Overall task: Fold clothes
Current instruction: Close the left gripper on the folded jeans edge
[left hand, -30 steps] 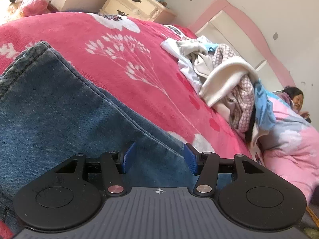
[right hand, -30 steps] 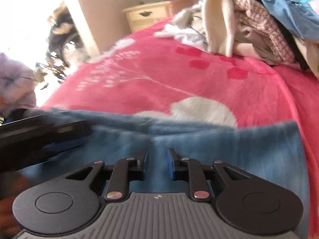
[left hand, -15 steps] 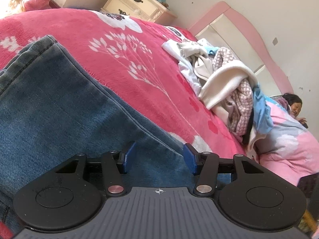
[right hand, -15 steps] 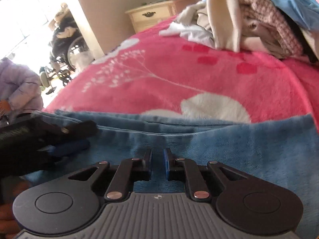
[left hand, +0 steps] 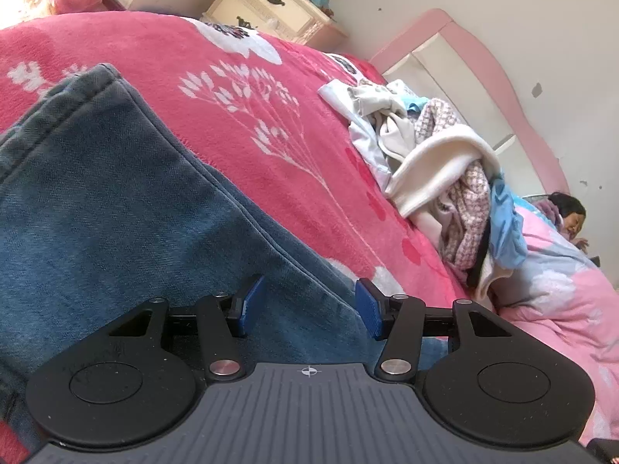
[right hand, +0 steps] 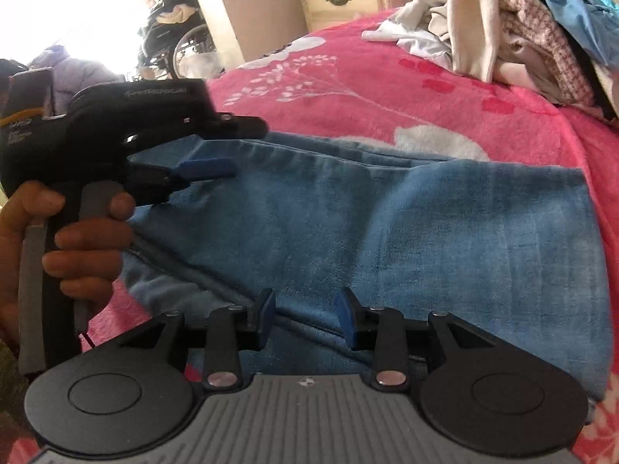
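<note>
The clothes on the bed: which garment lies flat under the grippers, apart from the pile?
The blue jeans. They lie spread flat on the pink blanket, while the other clothes sit heaped in a pile farther up the bed.

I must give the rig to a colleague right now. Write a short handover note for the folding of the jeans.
Left gripper: open, over the jeans, holding nothing.
Right gripper: open, at the near edge of the jeans, holding nothing.
Jeans: lying folded on the red blanket.
Clothes pile: unfolded, further up the bed.
Left: finish the jeans if another fold is wanted, then take the pile.
</note>
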The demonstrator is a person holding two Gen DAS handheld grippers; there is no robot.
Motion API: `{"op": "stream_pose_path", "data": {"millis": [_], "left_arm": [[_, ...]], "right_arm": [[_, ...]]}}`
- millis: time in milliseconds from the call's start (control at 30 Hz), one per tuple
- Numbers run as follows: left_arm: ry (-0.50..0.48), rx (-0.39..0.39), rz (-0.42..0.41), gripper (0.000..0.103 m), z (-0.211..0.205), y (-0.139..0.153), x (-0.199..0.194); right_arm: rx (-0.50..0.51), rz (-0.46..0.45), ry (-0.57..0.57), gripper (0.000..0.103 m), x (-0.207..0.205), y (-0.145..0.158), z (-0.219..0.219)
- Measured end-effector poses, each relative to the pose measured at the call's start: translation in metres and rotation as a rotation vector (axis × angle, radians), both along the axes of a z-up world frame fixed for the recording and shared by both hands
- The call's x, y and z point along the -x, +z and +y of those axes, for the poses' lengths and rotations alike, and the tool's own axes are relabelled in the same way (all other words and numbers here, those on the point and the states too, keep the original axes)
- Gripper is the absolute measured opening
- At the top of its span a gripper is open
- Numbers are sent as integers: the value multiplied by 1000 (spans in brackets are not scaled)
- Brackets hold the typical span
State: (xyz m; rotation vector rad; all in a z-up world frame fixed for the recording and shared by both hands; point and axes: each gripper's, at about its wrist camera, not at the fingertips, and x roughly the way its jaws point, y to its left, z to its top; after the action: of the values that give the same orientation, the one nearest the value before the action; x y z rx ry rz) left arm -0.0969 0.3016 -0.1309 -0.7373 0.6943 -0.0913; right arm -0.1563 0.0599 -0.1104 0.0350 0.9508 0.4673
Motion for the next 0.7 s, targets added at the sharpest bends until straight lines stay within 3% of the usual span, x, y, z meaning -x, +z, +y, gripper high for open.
{"op": "stream_pose_path", "data": {"millis": [100,233,467,567,700], "left_arm": [[4,-8,-9,53,1,6,7],[-12,-17,-51,55,4,25,54],[83,-47,34,58,13,14,127],[150,-8,92,58,22,-2,134],[213,59,75,59,36,-11,130]], "right_arm": [[-3,-56,-21,37,-3,12,-11],[19,-120,-46,37,-20,16,-18],[14,-113,-36,37,-36,8,-16],[12,-107,-33,37,-37,5,-14],[13,-94,-38,37,-36,1,-15]]}}
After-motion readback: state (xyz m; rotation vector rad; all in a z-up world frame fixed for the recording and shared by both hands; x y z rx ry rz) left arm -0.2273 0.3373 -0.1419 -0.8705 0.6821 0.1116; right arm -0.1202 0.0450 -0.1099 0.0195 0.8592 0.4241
